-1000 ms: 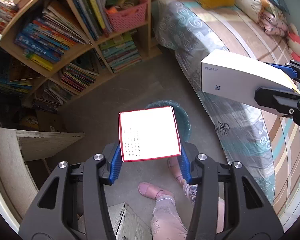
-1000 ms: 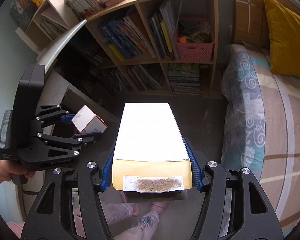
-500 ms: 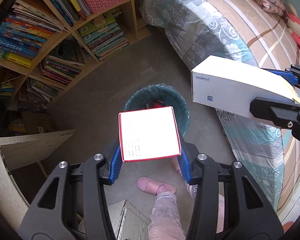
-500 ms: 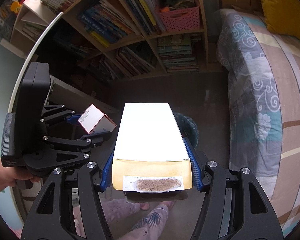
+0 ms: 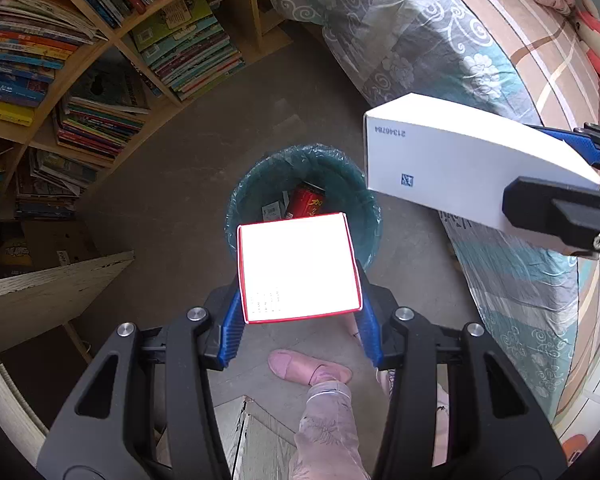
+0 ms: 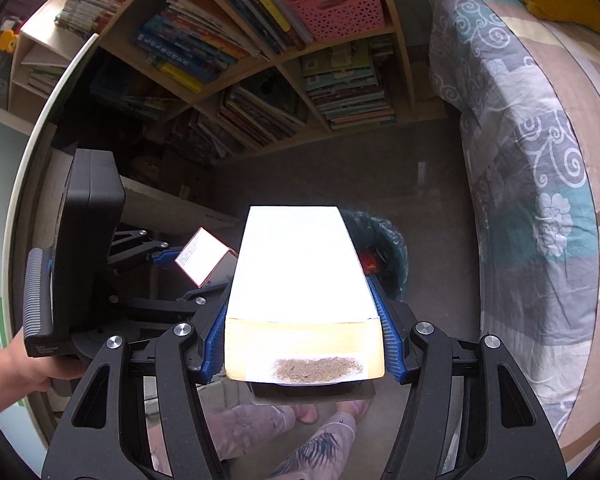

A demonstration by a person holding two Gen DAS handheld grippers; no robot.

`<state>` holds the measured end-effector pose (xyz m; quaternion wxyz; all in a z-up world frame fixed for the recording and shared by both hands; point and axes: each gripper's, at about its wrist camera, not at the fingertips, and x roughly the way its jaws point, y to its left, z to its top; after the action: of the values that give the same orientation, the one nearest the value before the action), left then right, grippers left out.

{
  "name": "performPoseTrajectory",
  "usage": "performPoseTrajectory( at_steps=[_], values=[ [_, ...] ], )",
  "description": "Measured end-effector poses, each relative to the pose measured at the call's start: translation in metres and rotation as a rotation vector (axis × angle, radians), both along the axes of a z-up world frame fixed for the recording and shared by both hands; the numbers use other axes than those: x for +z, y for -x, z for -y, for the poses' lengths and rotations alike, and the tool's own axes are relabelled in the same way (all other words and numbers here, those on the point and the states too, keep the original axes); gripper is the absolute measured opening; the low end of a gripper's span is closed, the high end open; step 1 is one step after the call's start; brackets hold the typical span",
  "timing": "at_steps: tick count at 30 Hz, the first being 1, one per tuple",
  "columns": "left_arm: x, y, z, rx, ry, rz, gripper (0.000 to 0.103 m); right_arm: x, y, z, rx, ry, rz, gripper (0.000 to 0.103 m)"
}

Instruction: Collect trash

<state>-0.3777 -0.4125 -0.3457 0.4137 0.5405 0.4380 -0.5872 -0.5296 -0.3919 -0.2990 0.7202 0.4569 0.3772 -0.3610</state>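
**Overhead, two empty cartons wait above the bin**

Seen from the left wrist, the left gripper (image 5: 298,320) pinches a small red-edged box (image 5: 298,266) by its two side walls at centre frame, directly over the lined waste bin (image 5: 364,208) on the floor, where a red can (image 5: 307,202) already lies. At the right edge, the right gripper (image 5: 572,184) clamps a long white carton (image 5: 440,164) that juts toward the bin's rim.

From the right wrist, the long carton (image 6: 300,268) fills the middle of the frame, its blue pads pressed on both long sides near the torn yellow end. The small box (image 6: 200,258) and the left gripper (image 6: 188,276) show at centre left, the bin (image 6: 392,248) just right of the carton.

Both look like light, thin card: stiff along the edges, easily dented on the faces, so side-wall holds near a corner seem safest.
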Motion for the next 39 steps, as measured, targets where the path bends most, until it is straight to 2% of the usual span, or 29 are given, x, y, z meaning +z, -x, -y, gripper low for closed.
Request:
performPoseTrajectory(
  at_steps=[3,5,6,8,10,18,20,22,27,29,31,37,39],
  values=[
    [-0.016,0.002,0.003,-0.004,-0.009,0.005,0.046,-0.015,0.0,0.005,0.002,-0.02,0.014,0.063],
    [-0.024,0.002,0.004,-0.007,-0.005,0.019,0.057,-0.025,0.0,0.008,-0.001,-0.031,-0.002,0.064],
    [-0.027,0.003,0.005,-0.005,-0.002,0.027,0.065,-0.03,0.001,0.01,-0.008,-0.045,0.004,0.07],
    [-0.033,0.003,0.006,-0.001,-0.007,0.032,0.068,-0.036,0.005,0.012,-0.035,-0.056,0.002,0.071],
    [-0.036,0.002,0.007,0.004,-0.014,0.036,0.075,-0.039,0.01,0.013,-0.055,-0.067,0.011,0.075],
    [-0.033,0.0,0.006,0.013,-0.014,0.047,0.08,-0.032,0.021,0.011,-0.066,-0.073,0.017,0.076],
    [-0.03,-0.001,0.007,0.019,-0.011,0.045,0.081,-0.028,0.024,0.01,-0.07,-0.062,0.018,0.079],
    [-0.024,-0.001,0.007,0.022,0.0,0.053,0.085,-0.021,0.028,0.01,-0.084,-0.05,0.027,0.089],
    [-0.008,-0.003,0.006,0.04,0.019,0.042,0.086,-0.006,0.033,0.007,-0.099,-0.024,0.009,0.091],
    [0.004,-0.004,0.005,0.058,0.03,0.036,0.092,0.002,0.032,0.006,-0.09,-0.019,-0.005,0.092],
    [0.021,-0.005,0.002,0.075,0.052,0.022,0.096,0.013,0.031,0.004,-0.077,0.006,-0.008,0.092],
    [0.075,-0.013,-0.007,0.12,0.103,-0.004,0.096,0.046,0.027,-0.007,-0.023,0.071,-0.121,0.094],
    [0.096,-0.018,-0.011,0.141,0.126,-0.013,0.096,0.058,0.027,-0.01,-0.016,0.081,-0.128,0.094]
  ],
)
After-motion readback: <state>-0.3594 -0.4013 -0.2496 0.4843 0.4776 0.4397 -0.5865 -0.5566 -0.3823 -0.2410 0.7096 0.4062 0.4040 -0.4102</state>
